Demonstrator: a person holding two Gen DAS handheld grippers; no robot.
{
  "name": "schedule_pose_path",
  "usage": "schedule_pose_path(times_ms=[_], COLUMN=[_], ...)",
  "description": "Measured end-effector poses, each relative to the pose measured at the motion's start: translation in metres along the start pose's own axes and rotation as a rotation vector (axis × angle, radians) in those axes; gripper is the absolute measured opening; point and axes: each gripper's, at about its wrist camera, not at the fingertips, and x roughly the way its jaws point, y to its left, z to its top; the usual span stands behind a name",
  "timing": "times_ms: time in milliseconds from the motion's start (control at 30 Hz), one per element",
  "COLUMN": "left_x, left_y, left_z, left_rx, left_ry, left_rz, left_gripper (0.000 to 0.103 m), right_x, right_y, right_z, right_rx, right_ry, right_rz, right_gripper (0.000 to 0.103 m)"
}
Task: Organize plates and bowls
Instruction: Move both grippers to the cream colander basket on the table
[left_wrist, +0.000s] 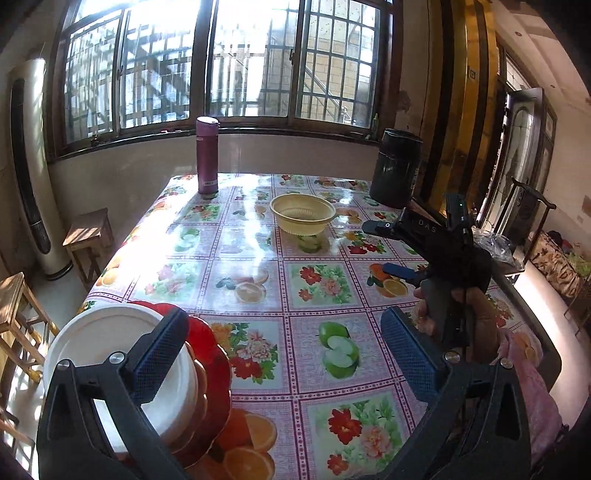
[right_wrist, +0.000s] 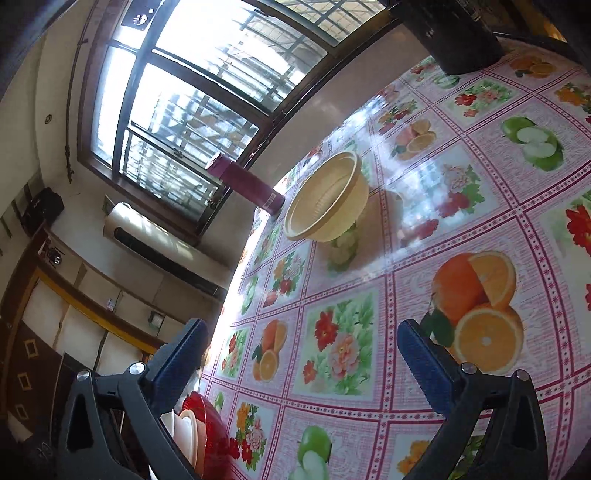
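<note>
Plate stack (left_wrist: 122, 373) partly behind left claw (left_wrist: 284, 354)

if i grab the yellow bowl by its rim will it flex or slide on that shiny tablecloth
The yellow bowl looks thin, slightly translucent plastic, so it is probably light and its rim may flex under a pinch. The tablecloth is glossy with glare, so a nudge would likely make it slide rather than tip, given its wide, low shape. It appears empty, so nothing should spill.
</note>
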Motion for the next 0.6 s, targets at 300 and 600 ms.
schedule_pose_path(times_ms=[300,600], left_x=[0.073,0.148], left_y=[-0.030,-0.024], left_z=[0.032,0.073], left_rx=[-0.134,-0.259], left_ry=[0.070,0.035], left_rz=[-0.015,0.092], left_gripper=[0.103,0.103], right_x=[-0.010,-0.012], right_y=[-0.031,-0.070], right_z=[0.051,0.090], right_rx=[-0.143,-0.026], right_ry=[-0.133,-0.148], right_rz=[-0.172,-0.077], right_gripper=[0.103,0.103])
